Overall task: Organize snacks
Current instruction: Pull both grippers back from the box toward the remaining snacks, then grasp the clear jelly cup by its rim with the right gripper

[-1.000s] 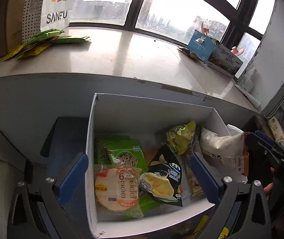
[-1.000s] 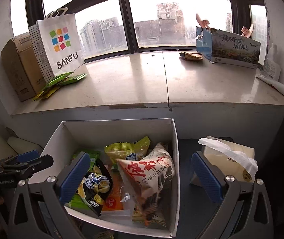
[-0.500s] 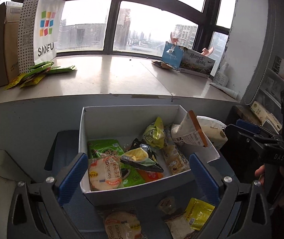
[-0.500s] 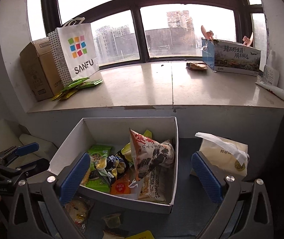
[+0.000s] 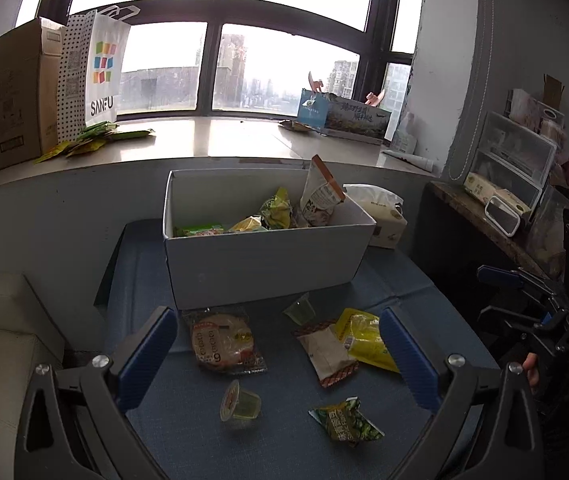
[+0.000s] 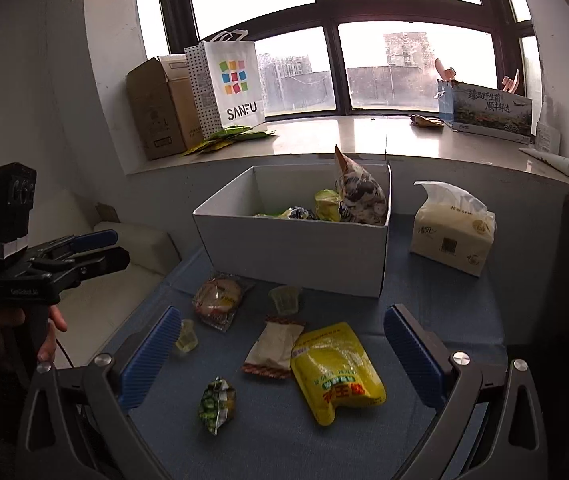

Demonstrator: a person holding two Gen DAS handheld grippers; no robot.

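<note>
Both tongs are seen spread wide and empty. From its own camera, the left gripper (image 5: 276, 354) is held above a blue mat (image 5: 436, 280), its blue-padded fingers (image 5: 146, 354) set well apart with loose snacks lying between them. The right gripper (image 6: 280, 354) is held the same way over the same mat — nothing is gripped by either one.

A white box (image 5: 260, 260) is placed at the far side of the mat, below a windowsill (image 6: 344, 136). Several snack bags are piled inside it, and one tall printed bag (image 6: 358, 192) is stood upright against its right wall.

In front of the box, loose snacks are scattered on the mat:
- a round flatbread packet (image 5: 222, 342), lying flat just beside the box front
- a clear jelly cup (image 5: 240, 402), tipped on its side near the left gripper
- a second jelly cup (image 6: 284, 298), close to the box
- a pale wrapped bar (image 6: 274, 346), touching a yellow bag (image 6: 336, 372)
- a small green pea packet (image 6: 216, 400), nearest the cameras

A tissue pack (image 6: 452, 234) is set to the right of the box. On the sill, a white shopping bag (image 6: 232, 82) and a cardboard carton (image 6: 156, 110) are stood at the left. A person's hand (image 6: 20, 330) is seen around the left gripper's handle.
</note>
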